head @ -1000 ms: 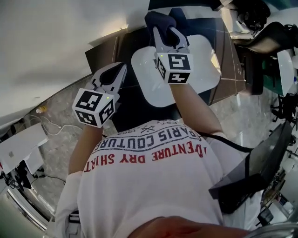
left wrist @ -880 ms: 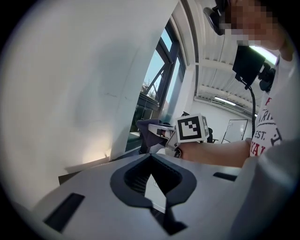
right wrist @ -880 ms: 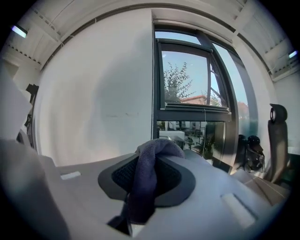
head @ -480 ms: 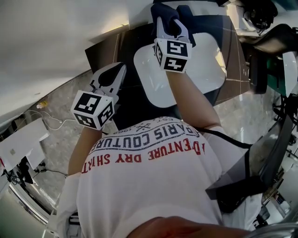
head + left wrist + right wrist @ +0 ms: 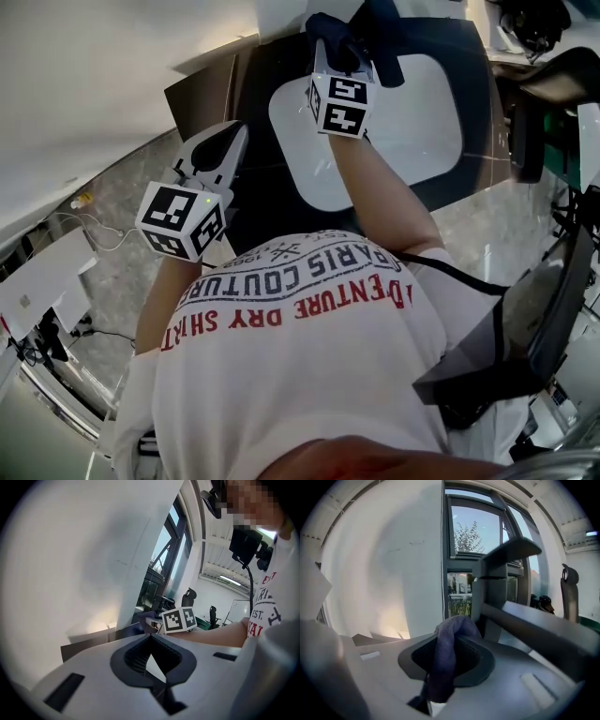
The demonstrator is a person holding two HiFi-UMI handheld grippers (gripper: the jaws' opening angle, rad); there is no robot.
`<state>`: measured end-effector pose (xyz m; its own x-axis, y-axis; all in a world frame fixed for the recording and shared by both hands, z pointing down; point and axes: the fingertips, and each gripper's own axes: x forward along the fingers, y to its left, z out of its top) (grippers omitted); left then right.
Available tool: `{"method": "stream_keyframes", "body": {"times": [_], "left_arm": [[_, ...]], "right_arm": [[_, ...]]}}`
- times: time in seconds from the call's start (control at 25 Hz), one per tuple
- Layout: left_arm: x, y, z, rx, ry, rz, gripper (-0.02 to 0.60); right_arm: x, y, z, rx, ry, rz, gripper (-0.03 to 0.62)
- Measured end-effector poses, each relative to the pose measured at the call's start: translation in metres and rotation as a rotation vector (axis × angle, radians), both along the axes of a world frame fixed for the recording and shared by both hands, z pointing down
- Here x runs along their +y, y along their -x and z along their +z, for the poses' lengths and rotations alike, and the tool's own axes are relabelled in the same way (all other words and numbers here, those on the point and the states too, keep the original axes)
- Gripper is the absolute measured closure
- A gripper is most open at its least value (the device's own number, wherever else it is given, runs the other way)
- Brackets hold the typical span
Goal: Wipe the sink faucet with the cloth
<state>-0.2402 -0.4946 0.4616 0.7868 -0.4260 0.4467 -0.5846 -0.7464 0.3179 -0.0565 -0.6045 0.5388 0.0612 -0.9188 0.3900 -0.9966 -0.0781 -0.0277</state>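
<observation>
At the left of the head view the left gripper [image 5: 223,141] hangs over the dark counter [image 5: 246,98] beside the basin. Its jaws are clenched tip to tip with nothing between them, so it has no part in the work for now. Right of it lies the white sink [image 5: 422,122], set into that counter. At the top centre of the frame the right gripper [image 5: 342,58] reaches over the sink's far rim, its jaws pinched on the cloth [image 5: 443,663]. The cloth is dark blue and soft, bunched into a thick fold that rises through the jaws and flops over their tips, with more of it hanging below. In the right gripper view the faucet [image 5: 492,597] stands just right of the fold, in the middle of the frame. It is a grey, squared upright with a flat lever on top and a long straight spout running down to the lower right. The cloth looks very close to the upright's foot, but whether it touches cannot be told. This seems to be the approach, or the very start of the wipe. The next move likely calls for pressing the fold against the upright and drawing it along the metal, then out along the spout. The grip should stay firm so the cloth does not slip free.
</observation>
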Motion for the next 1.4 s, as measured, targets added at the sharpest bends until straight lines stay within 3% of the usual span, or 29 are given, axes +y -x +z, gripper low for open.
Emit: {"method": "stream_keyframes", "body": {"times": [0.36, 0.76, 1.08, 1.4], "left_arm": [[-0.002, -0.003, 0.013, -0.012, 0.016, 0.006, 0.580], [0.004, -0.009, 0.000, 0.012, -0.008, 0.026, 0.580], [0.017, -0.010, -0.005, 0.019, -0.011, 0.047, 0.580], [0.029, -0.017, -0.009, 0.030, -0.022, 0.080, 0.580]], "right_arm": [[0.009, -0.011, 0.040, 0.011, 0.063, 0.025, 0.522], [0.017, 0.018, -0.051, 0.015, -0.125, -0.021, 0.522], [0.027, 0.003, -0.049, 0.051, -0.085, 0.041, 0.522], [0.082, 0.002, -0.047, 0.059, -0.084, 0.017, 0.522]]}}
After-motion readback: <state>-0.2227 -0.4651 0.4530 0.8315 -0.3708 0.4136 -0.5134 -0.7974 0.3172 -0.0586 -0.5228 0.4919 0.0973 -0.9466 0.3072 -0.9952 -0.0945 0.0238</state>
